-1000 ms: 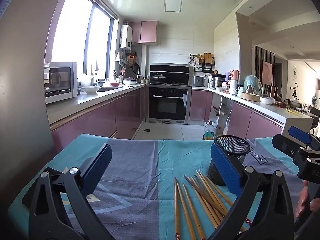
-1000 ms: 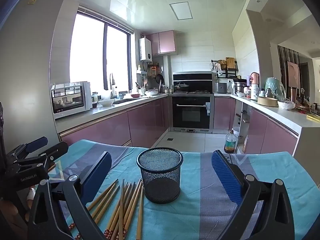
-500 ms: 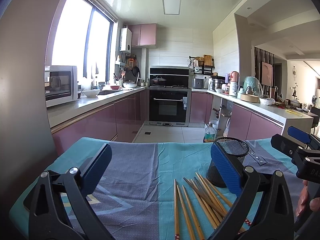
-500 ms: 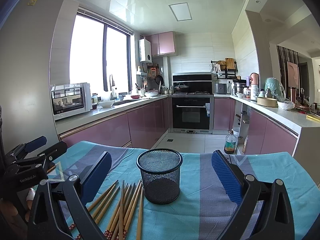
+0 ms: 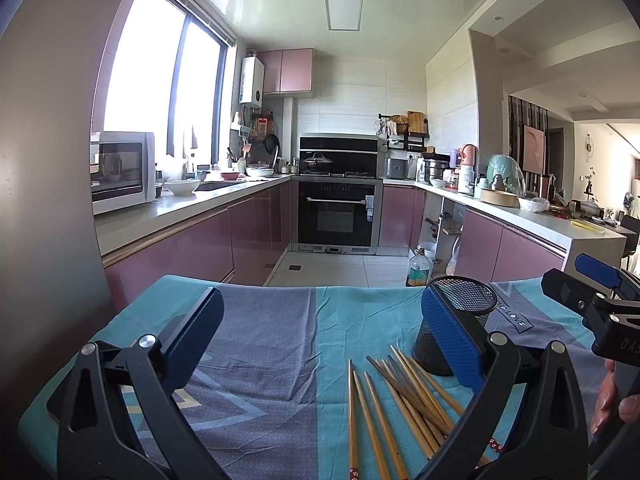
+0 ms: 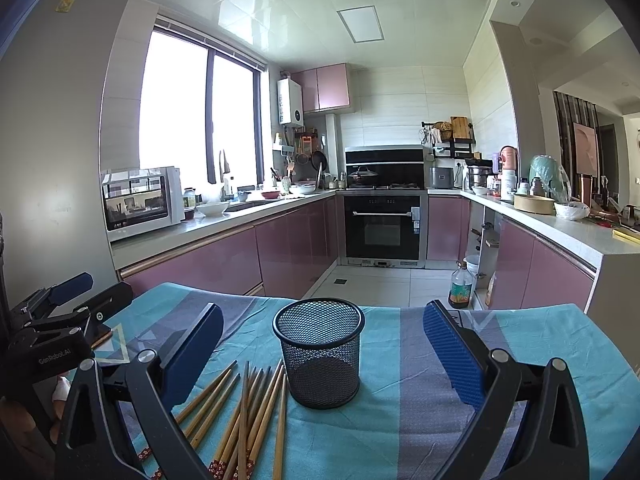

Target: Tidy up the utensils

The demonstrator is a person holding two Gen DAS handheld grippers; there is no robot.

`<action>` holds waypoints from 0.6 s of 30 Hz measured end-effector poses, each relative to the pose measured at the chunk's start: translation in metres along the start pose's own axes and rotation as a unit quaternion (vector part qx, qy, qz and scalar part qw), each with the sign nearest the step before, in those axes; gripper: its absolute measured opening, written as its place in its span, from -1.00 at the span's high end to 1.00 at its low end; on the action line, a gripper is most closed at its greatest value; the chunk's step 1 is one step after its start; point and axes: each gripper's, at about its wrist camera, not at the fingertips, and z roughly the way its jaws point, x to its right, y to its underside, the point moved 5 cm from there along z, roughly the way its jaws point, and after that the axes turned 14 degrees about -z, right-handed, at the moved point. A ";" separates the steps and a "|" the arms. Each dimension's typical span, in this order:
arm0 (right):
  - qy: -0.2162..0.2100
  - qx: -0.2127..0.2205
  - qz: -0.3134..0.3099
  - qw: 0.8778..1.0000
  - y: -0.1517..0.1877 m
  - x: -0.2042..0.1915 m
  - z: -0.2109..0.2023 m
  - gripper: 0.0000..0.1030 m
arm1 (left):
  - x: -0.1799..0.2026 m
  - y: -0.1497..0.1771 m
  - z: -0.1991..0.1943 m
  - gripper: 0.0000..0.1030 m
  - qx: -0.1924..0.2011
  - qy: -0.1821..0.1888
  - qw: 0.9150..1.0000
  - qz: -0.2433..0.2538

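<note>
Several wooden chopsticks (image 5: 404,404) lie loose on the teal and grey cloth (image 5: 280,340), just left of a black mesh cup (image 6: 319,350) that stands upright and looks empty. My left gripper (image 5: 320,336) is open and empty, hovering above the cloth left of the chopsticks. My right gripper (image 6: 323,344) is open and empty, with the cup between its jaws in the view and the chopsticks (image 6: 248,412) at lower left. Each gripper shows in the other's view: the right one (image 5: 592,300) and the left one (image 6: 60,320).
The table sits at the front of a kitchen with pink cabinets. A counter with a microwave (image 5: 120,172) runs along the left, an oven (image 5: 336,216) stands at the back, and a cluttered counter (image 5: 520,212) runs along the right. A bottle (image 6: 460,286) stands on the floor.
Both grippers have tilted slightly, so the view has shifted a little. The chopsticks and the cup have not moved. Both grippers stay open.
</note>
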 end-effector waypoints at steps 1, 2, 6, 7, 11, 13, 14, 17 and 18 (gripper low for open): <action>-0.001 0.000 0.000 1.000 0.000 0.000 0.000 -0.88 | 0.000 0.000 0.000 -0.89 0.000 0.000 1.000 0.000; -0.001 0.000 0.000 1.000 0.000 0.000 0.000 -0.88 | 0.000 0.000 0.000 -0.89 0.000 0.000 1.000 0.000; -0.002 0.000 0.000 1.000 0.001 0.000 0.000 -0.88 | 0.000 0.000 0.000 -0.89 0.000 0.000 1.000 0.000; -0.002 0.000 0.000 1.000 0.001 0.000 0.000 -0.88 | 0.000 0.000 0.000 -0.89 0.000 0.000 1.000 0.000; -0.004 -0.002 0.000 1.000 0.001 0.001 0.001 -0.88 | 0.000 0.001 0.000 -0.89 -0.001 0.000 1.000 0.000; -0.005 -0.001 0.001 1.000 0.001 0.001 0.000 -0.88 | 0.001 0.001 -0.001 -0.89 -0.002 0.001 1.000 0.001; -0.004 -0.001 0.001 1.000 0.001 0.001 0.000 -0.88 | 0.001 0.001 -0.001 -0.89 -0.002 0.001 1.000 0.002; -0.005 -0.002 0.001 1.000 0.002 0.001 0.000 -0.88 | 0.002 0.001 -0.001 -0.89 -0.002 0.001 1.000 0.001; -0.005 -0.002 0.001 1.000 0.002 0.001 0.000 -0.88 | 0.002 0.001 -0.001 -0.89 -0.003 0.001 1.000 0.001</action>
